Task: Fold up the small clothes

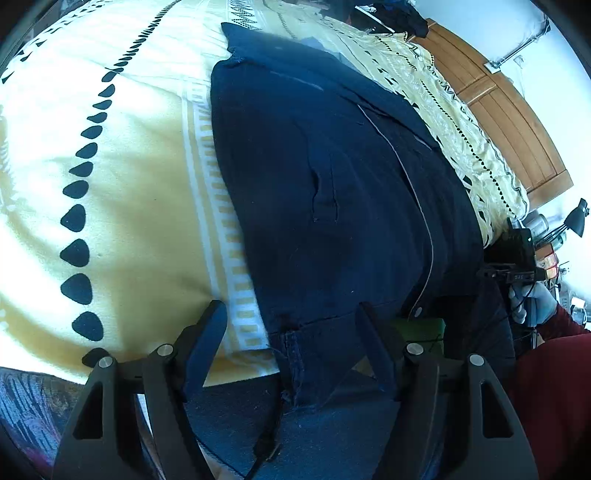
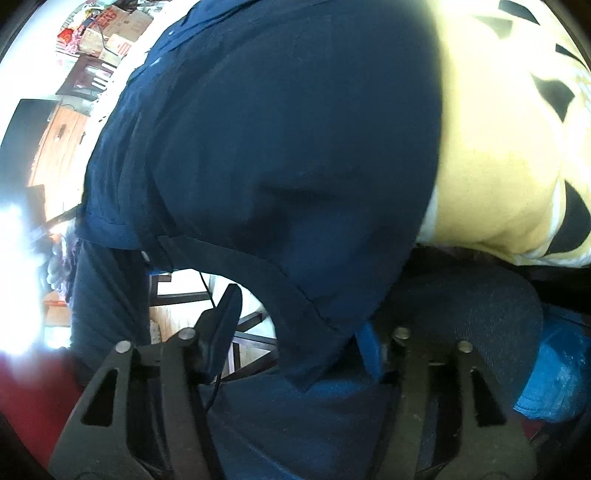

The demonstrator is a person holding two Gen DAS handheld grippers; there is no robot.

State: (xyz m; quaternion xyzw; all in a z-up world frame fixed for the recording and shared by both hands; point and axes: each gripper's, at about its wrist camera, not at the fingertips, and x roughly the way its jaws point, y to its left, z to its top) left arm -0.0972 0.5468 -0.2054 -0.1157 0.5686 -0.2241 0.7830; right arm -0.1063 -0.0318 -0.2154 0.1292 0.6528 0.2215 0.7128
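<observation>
A navy garment point(image 1: 332, 192) with thin white piping and a button lies flat on the yellow patterned bed cover point(image 1: 140, 177), its hem hanging over the near bed edge. My left gripper point(image 1: 290, 314) is open, its fingers straddling the hem's left corner without pinching it. At the right edge a gloved hand point(image 1: 532, 302) holds the right gripper's body point(image 1: 521, 254). In the right wrist view the same garment point(image 2: 280, 147) fills the frame. The right gripper point(image 2: 301, 317) is open, and the hem's corner droops between its fingers, hiding the right fingertip.
A wooden headboard point(image 1: 517, 110) runs along the bed's far right, with a black lamp point(image 1: 576, 218) and clutter beyond. Blue-grey fabric point(image 1: 314, 424) sits below the bed edge. A red sleeve point(image 1: 546, 369) is at right. A wooden cabinet point(image 2: 62, 147), boxes point(image 2: 118, 26) and a blue bag point(image 2: 554, 373) surround the bed.
</observation>
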